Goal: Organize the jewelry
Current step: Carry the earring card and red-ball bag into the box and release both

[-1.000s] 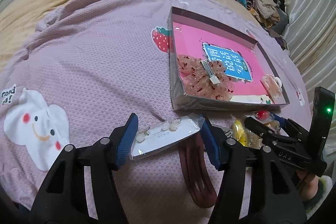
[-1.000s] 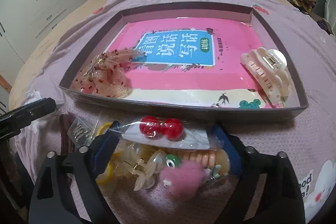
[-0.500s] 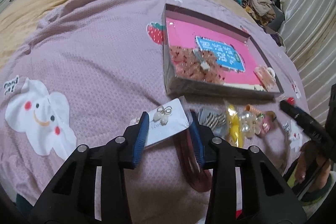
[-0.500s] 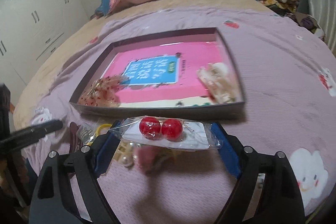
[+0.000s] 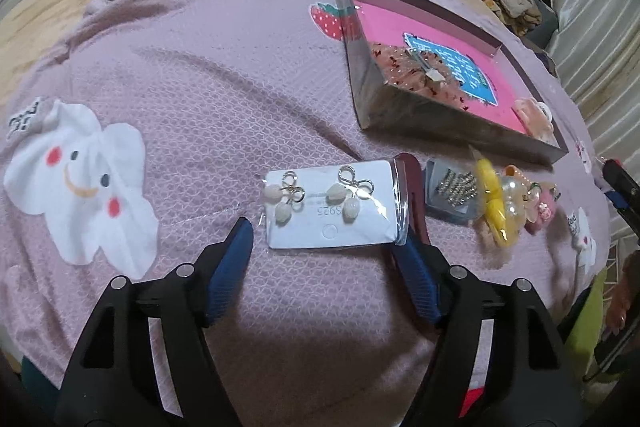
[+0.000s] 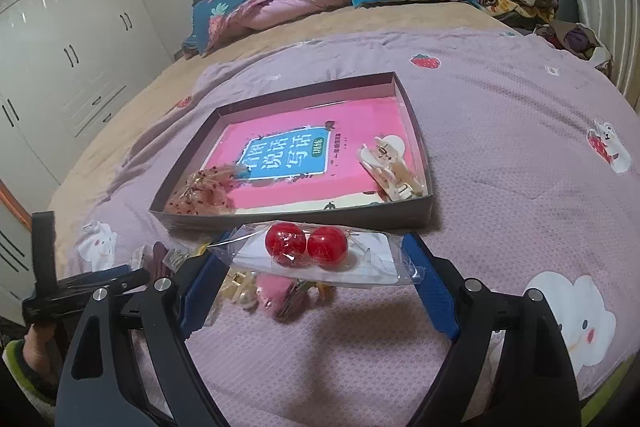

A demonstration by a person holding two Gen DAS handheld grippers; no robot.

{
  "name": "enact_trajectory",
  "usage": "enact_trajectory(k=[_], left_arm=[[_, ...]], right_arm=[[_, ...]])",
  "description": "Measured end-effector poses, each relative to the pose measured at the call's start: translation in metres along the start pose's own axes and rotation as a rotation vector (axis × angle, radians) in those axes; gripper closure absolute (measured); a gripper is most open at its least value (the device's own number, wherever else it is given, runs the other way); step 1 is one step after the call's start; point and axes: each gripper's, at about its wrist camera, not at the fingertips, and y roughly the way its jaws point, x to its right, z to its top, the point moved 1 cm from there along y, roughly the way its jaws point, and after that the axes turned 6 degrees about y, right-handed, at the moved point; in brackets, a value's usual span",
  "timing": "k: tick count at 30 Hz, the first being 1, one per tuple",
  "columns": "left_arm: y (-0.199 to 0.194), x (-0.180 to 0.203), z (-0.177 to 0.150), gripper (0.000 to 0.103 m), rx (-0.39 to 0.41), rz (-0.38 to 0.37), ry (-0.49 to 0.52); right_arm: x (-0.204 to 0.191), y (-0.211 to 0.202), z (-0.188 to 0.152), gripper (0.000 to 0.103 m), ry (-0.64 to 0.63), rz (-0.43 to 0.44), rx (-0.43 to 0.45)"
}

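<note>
Lilac bedspread (image 5: 224, 75) with a white smiling cloud patch (image 5: 80, 179) and a strawberry patch (image 5: 326, 19). Shallow grey tray (image 6: 416, 215) on the spread, floor covered by a pink book (image 6: 288, 155); inside it a sheer red-flecked bow (image 6: 204, 193) at the near left corner and a cream claw clip (image 6: 390, 167) by the right wall. Just in front of the tray, loose pile: yellow clip (image 5: 494, 203), pearl piece (image 5: 510, 187), pink fluffy piece (image 6: 272, 287), small bag of silver pins (image 5: 454, 187), dark maroon band (image 5: 412, 187). Heaped bedding and clothes at the far end; white wardrobe doors (image 6: 68, 39) to the left.

Left gripper (image 5: 324, 255): jaws opening, nothing pressed between the blue pads. Bagged card of pearl bow earrings (image 5: 332, 211) flat on the spread just ahead of the tips, right edge overlapping the maroon band; no pad touching it. Tongs pitched steeply down at the bed.

Right gripper (image 6: 316, 275): spread wide yet clamped on the ends of a clear bag with red ball earrings (image 6: 308, 247), bag stretched level between the pads, raised above the pile, just short of the tray's near wall. Tongs angled down, aimed toward the tray.
</note>
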Motion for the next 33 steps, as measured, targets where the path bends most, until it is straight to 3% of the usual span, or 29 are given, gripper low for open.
enact_trajectory(k=[3,16,25,33], left_arm=[[0.003,-0.006,0.003,0.046,0.010,-0.014,-0.022],[-0.042,-0.002,0.013,0.047,0.090,0.006,-0.028],[-0.063,0.020,0.046,0.047,0.143,0.011,0.021],[-0.053,0.056,0.082,0.047,0.151,-0.032,0.076]], right_arm=[[-0.001,-0.004,-0.001,0.018,-0.003,0.003,0.006],[-0.012,-0.023,0.010,0.018,-0.050,0.011,0.058],[-0.005,-0.023,0.025,0.018,-0.052,-0.009,0.075],[0.008,-0.025,0.048,0.018,-0.048,-0.026,0.107]])
